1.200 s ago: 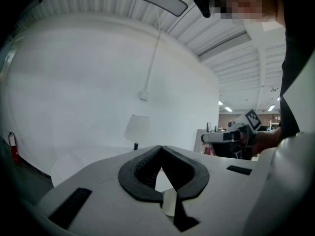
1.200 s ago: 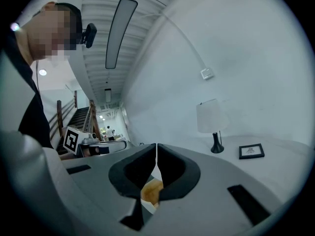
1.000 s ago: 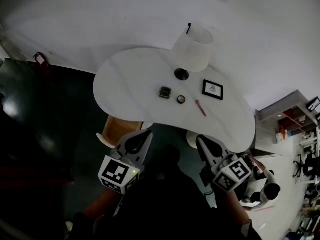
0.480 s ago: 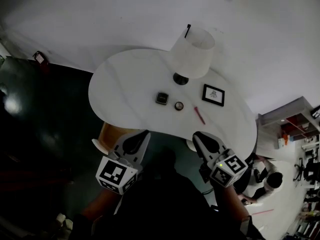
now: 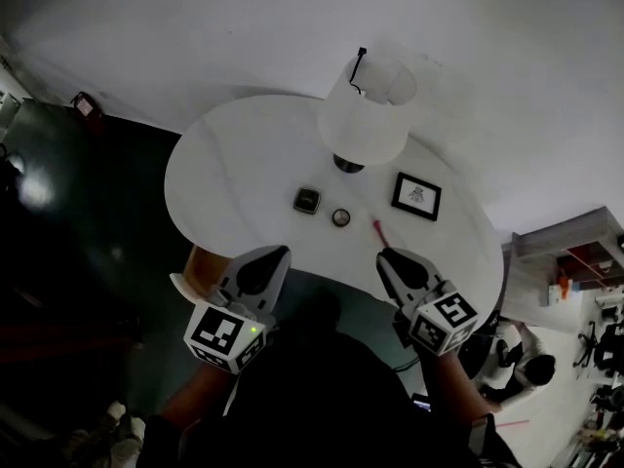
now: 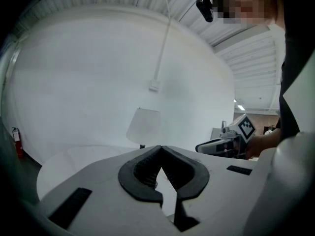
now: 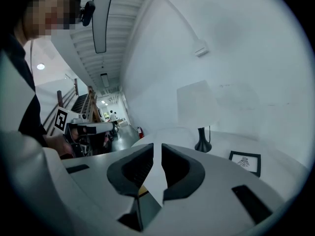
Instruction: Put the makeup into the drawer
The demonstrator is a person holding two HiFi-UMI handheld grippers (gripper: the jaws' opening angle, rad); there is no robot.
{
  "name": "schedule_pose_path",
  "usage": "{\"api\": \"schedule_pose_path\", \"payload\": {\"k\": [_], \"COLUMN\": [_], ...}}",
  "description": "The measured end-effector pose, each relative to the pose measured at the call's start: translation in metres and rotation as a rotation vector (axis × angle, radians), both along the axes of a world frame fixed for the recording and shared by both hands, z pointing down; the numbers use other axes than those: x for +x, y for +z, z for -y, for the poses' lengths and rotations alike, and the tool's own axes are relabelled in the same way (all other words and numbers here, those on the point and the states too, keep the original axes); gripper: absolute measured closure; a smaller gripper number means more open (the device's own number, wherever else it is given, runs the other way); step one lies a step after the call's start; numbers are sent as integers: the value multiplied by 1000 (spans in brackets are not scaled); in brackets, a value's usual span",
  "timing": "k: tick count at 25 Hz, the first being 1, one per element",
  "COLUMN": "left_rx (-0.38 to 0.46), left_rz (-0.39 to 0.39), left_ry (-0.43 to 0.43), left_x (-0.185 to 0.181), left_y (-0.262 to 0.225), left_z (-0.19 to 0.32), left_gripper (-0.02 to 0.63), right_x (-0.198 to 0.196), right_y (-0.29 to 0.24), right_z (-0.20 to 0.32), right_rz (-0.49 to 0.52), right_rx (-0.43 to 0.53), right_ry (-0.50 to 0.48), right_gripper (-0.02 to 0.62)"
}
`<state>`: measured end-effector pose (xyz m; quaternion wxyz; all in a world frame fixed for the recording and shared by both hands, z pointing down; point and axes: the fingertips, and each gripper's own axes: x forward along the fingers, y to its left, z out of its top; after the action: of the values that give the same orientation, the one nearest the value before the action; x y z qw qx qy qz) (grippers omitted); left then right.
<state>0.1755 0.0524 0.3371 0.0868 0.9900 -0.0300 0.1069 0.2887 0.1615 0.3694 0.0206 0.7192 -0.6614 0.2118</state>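
With the left gripper (image 5: 276, 253) and right gripper (image 5: 383, 255) both pressed shut and empty at the table's (image 5: 224, 164) near edge, the red stick (image 5: 376, 228) just ahead, beside the compact (image 5: 306, 200) and pot (image 5: 340, 217), could be nudged off unless the jaws open first.

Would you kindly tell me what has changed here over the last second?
The left claw and right claw moved forward toward the table edge, the right one nearing the pink stick. Both stayed shut and empty; the things on the table kept their places.
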Motion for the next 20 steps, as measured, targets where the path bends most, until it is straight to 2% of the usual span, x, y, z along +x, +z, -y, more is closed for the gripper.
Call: {"api": "schedule_pose_path", "payload": {"k": [4, 11, 13, 15, 20], "left_rx": [2, 0, 0, 8, 19], "left_rz": [6, 9, 11, 17, 21], "left_ry": [-20, -58, -65, -59, -49], "left_x": [24, 56, 60, 61, 66], "left_y": [1, 0, 0, 3, 10], "left_z": [-6, -15, -17, -19, -15], "left_gripper": [595, 595, 595, 595, 595], "right_x": [21, 56, 63, 68, 81], "right_y": [16, 59, 72, 84, 109], "right_z": [-7, -23, -24, -27, -25], "right_rz": [18, 22, 16, 18, 2], "right_rx": [-24, -133, -170, -208, -295], "right_ry": [-33, -63, -63, -58, -45], "right_gripper": [575, 574, 551, 500, 489]}}
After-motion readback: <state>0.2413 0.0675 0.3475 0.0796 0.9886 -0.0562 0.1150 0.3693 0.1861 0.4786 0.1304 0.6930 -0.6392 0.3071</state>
